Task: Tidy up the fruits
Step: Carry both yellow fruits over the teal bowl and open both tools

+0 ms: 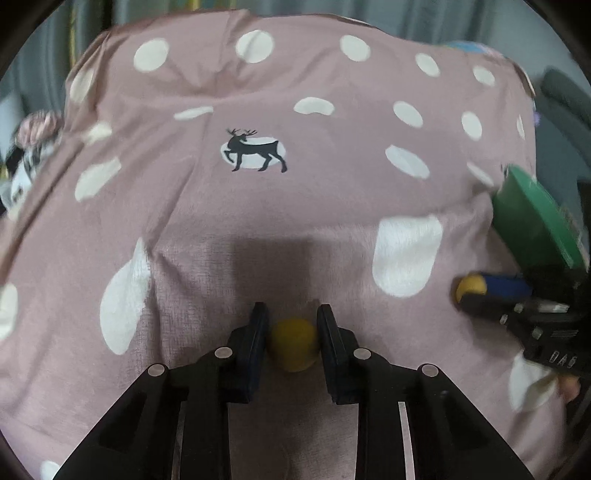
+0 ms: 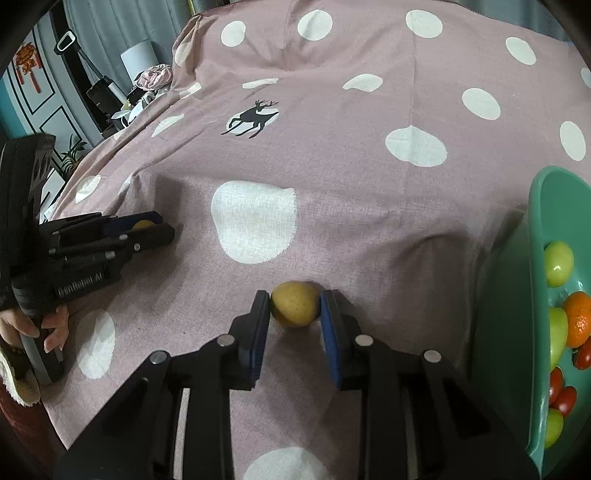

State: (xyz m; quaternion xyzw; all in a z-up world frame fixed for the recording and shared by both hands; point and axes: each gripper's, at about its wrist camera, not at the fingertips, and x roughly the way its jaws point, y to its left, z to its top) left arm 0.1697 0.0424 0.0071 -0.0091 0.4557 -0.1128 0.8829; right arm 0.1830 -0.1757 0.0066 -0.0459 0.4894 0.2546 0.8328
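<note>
Two yellow fruits were clamped, one (image 1: 293,345) in our left gripper (image 1: 293,332), one (image 2: 294,303) in our right gripper (image 2: 294,314); next, we judged, lifting to the green bowl (image 2: 535,258) at the bedspread's (image 2: 369,184) right edge.

Pink dotted bedspread (image 2: 332,155) with deer print (image 2: 253,118), grey curtains (image 2: 110,26) behind, teal panelled wall (image 2: 22,92) left

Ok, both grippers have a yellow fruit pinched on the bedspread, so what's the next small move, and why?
Probably lift the right gripper a little with its yellow fruit, then swing toward the green bowl. Its jaws are shut on the fruit, which rests on the dotted cloth; the bowl of fruit sits just to its right. The left gripper can follow.
</note>
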